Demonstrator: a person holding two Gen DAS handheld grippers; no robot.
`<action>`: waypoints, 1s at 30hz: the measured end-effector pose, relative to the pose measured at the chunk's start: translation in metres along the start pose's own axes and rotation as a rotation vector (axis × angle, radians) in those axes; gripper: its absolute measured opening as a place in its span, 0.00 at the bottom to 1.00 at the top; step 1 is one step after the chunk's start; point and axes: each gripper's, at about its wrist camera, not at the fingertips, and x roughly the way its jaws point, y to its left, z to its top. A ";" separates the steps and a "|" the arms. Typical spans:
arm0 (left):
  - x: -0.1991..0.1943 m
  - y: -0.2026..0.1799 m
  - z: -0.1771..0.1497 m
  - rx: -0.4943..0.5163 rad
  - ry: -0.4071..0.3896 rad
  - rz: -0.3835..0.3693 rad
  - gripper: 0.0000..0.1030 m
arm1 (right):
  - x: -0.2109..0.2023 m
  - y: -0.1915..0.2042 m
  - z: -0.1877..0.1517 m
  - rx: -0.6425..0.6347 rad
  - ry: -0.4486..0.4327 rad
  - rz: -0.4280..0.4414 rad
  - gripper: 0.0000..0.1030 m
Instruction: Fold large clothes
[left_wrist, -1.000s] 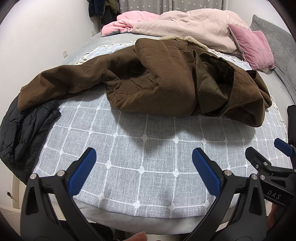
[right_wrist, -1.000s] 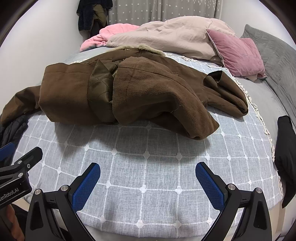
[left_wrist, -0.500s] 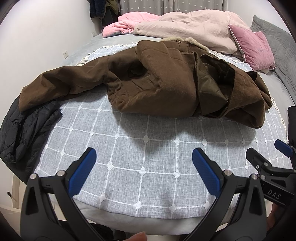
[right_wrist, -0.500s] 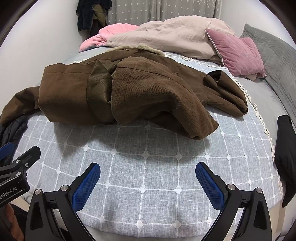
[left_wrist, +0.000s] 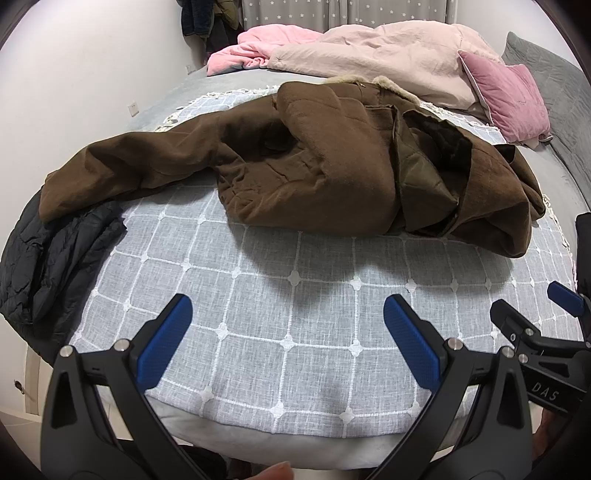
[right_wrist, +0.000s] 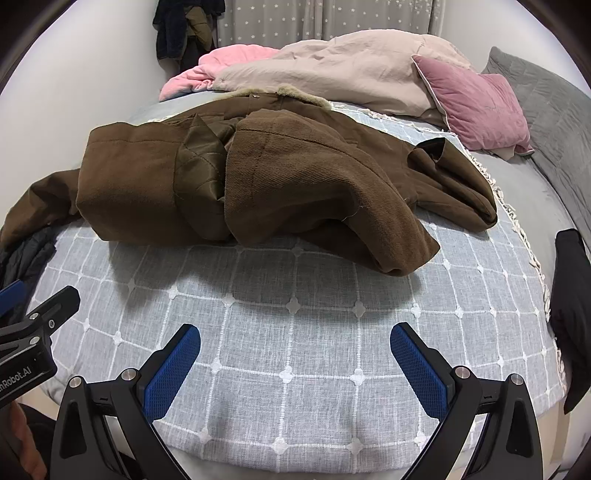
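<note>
Here, both of my grippers hang over the near edge of the bed, above the grey checked cover (left_wrist: 295, 332). My left gripper (left_wrist: 288, 325) has its blue pads spread wide with nothing between them; my right gripper (right_wrist: 295, 350) is equally wide apart and empty. Each wrist view catches the other gripper at its side edge.

One brown coat (left_wrist: 332, 166) lies crumpled across the middle of the cover, well apart from both sets of fingers. One sleeve (left_wrist: 129, 162) stretches toward the bed's left edge, its cuff resting on a black quilted garment (left_wrist: 48, 266) that drapes over that edge. A fur-trimmed collar (right_wrist: 288, 94) sits at the coat's far side. Olive quilted lining (right_wrist: 199, 166) shows where the front is flapped open.

Nothing lies on the cover between fingers and coat.

Toward the bed's far edge: one beige duvet (right_wrist: 332, 70), one pink blanket (right_wrist: 210, 70), one mauve pillow (right_wrist: 476, 107), one grey quilt (right_wrist: 554, 107) at the far right corner. A second dark item (right_wrist: 569, 295) at the right edge is cut off; I cannot tell what it is. Dark clothes (right_wrist: 181, 29) hang by the curtain, too small to identify.
</note>
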 end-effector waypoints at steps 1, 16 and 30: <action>0.000 0.000 0.000 -0.001 -0.001 0.000 1.00 | 0.000 0.000 0.000 -0.001 0.000 0.000 1.00; -0.009 0.004 0.018 0.033 -0.096 0.019 1.00 | -0.006 -0.002 0.004 -0.003 -0.007 0.004 1.00; 0.044 0.019 0.094 -0.078 -0.069 -0.217 0.96 | -0.012 -0.021 0.098 0.145 -0.136 0.118 0.97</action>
